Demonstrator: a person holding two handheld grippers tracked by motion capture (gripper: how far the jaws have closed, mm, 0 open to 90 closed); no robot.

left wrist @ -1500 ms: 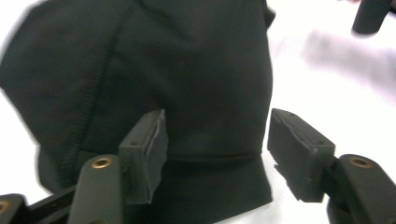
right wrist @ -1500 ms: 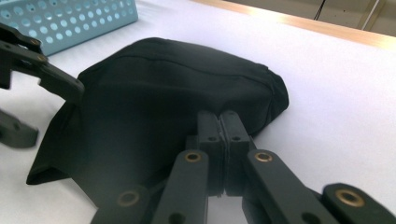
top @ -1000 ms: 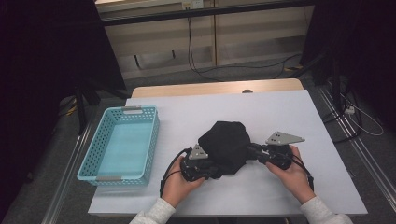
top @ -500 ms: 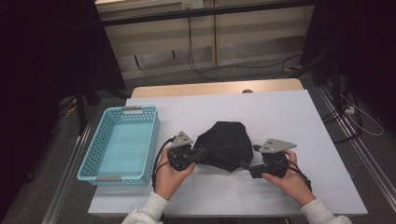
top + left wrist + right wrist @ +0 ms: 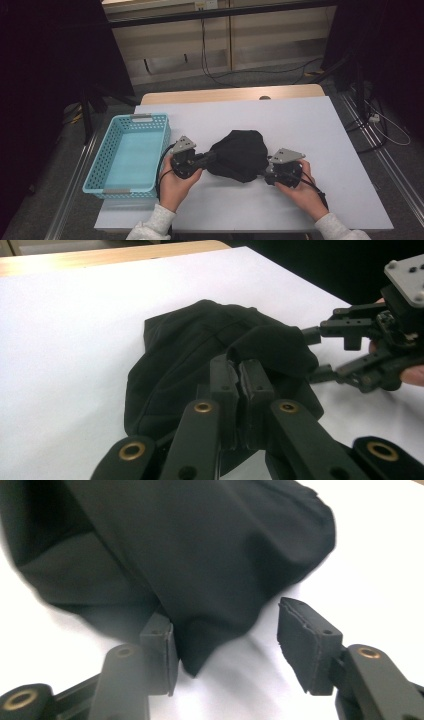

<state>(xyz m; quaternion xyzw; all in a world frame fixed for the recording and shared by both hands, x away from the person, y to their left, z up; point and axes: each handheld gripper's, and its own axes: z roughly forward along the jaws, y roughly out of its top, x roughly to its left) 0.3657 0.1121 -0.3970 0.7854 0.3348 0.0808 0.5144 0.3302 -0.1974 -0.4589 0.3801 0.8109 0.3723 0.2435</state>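
Note:
A black cloth (image 5: pixel 237 155) lies bunched on the white table (image 5: pixel 300 125), between the two hand-held grippers. My left gripper (image 5: pixel 210 159) is shut on a raised fold at the cloth's left edge; in the left gripper view its jaws (image 5: pixel 241 367) pinch that fold of the cloth (image 5: pixel 200 340). My right gripper (image 5: pixel 264 171) is at the cloth's right edge. Its jaws (image 5: pixel 227 622) have just been closing and still stand apart. A hanging corner of the cloth (image 5: pixel 200 545) lies between them against the left pad, clear of the right pad. The left gripper view also has the right gripper (image 5: pixel 312 352) behind the cloth.
A turquoise mesh basket (image 5: pixel 162 135) stands at the table's left edge, close to my left hand. Bare white table stretches behind and to the right of the cloth. Cables run over the floor beyond the table.
My left gripper has moved left and a little up with the cloth's edge in it, drawing the cloth out sideways. The right gripper has hardly shifted.

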